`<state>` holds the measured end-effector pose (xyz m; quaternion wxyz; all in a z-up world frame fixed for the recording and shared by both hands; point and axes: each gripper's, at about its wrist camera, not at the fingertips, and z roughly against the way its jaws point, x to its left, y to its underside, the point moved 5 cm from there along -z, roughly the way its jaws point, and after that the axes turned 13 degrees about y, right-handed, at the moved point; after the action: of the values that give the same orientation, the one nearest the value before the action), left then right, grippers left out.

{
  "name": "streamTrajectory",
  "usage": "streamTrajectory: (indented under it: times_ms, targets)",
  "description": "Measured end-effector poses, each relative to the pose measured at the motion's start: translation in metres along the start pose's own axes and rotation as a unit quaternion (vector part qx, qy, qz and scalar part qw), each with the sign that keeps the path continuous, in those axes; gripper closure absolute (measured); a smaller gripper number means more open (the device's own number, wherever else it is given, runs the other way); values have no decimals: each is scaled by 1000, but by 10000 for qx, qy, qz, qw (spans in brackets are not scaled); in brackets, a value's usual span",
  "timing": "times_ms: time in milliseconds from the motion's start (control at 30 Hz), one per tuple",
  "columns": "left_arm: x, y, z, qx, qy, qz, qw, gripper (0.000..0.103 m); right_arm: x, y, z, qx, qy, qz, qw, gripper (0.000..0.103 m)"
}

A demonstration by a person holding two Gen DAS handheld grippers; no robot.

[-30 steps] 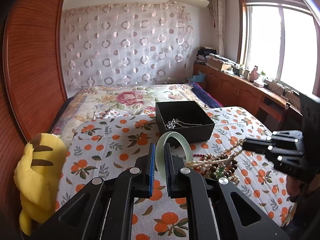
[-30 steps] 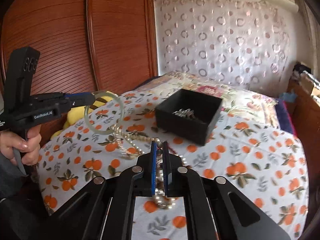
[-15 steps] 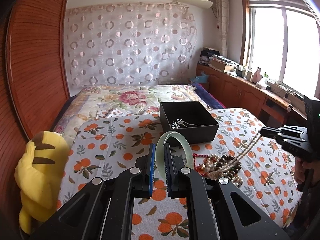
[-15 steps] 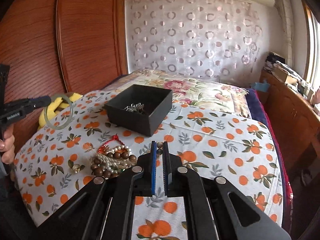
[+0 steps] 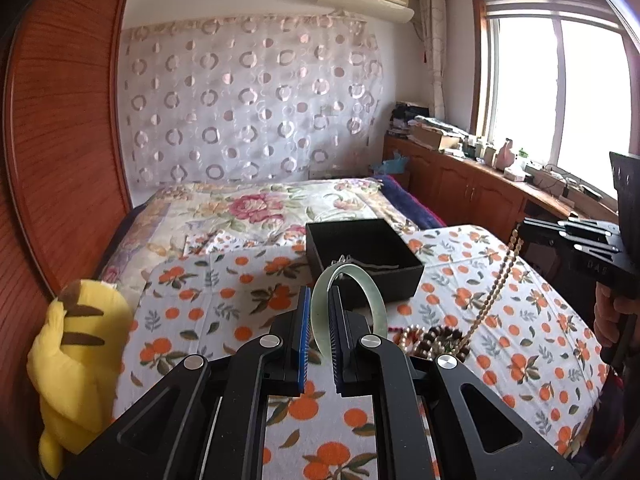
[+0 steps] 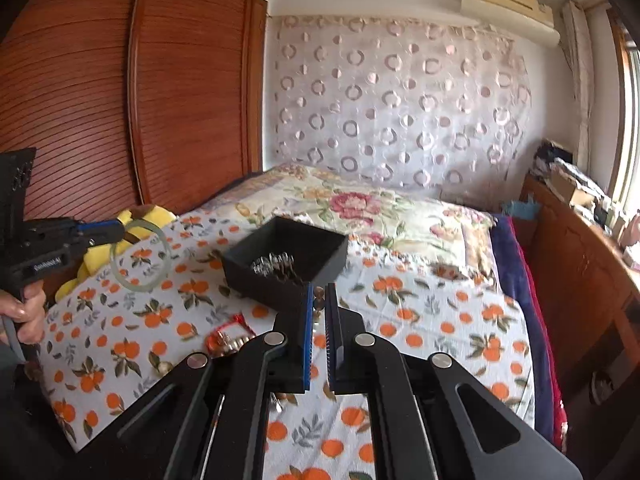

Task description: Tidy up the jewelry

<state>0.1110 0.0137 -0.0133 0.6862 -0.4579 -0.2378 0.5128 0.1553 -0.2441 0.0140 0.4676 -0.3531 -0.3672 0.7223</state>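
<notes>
My left gripper [image 5: 319, 300] is shut on a pale green jade bangle [image 5: 370, 294], held above the orange-print bedspread; it also shows in the right wrist view [image 6: 140, 255]. My right gripper [image 6: 319, 292] is shut on a bead necklace [image 5: 494, 288], which hangs from it down to a pile of bead bracelets [image 5: 434, 338] on the bed. A black open box [image 5: 362, 256] with silver jewelry inside sits just beyond both grippers; it also shows in the right wrist view [image 6: 286, 266].
A yellow plush toy [image 5: 76, 356] lies at the bed's left edge by the wooden wardrobe [image 5: 60, 140]. A wooden cabinet [image 5: 472, 188] with clutter runs under the window on the right. A floral quilt [image 5: 256, 208] covers the far bed.
My right gripper has risen and pulled the bead necklace up out of the pile, so it hangs taut. The left gripper holds the bangle steady, slightly raised.
</notes>
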Motion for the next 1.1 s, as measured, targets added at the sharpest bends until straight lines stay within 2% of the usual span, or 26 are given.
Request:
streamTrajectory:
  times_ms: [333, 633, 933, 1100]
  targets:
    - [-2, -22, -18, -10, 35, -83, 10000, 95, 6, -68, 14, -530, -80, 95, 9985, 97]
    - [2, -24, -37, 84, 1, -50, 10000, 95, 4, -113, 4, -714, 20, 191, 9973, 97]
    - [9, -32, -49, 111, -23, -36, 9999, 95, 2, -143, -25, -787, 98, 86, 9968, 97]
    - [10, -36, -52, 108, -47, -72, 9999, 95, 8, -145, -35, -774, 61, 94, 9969, 97]
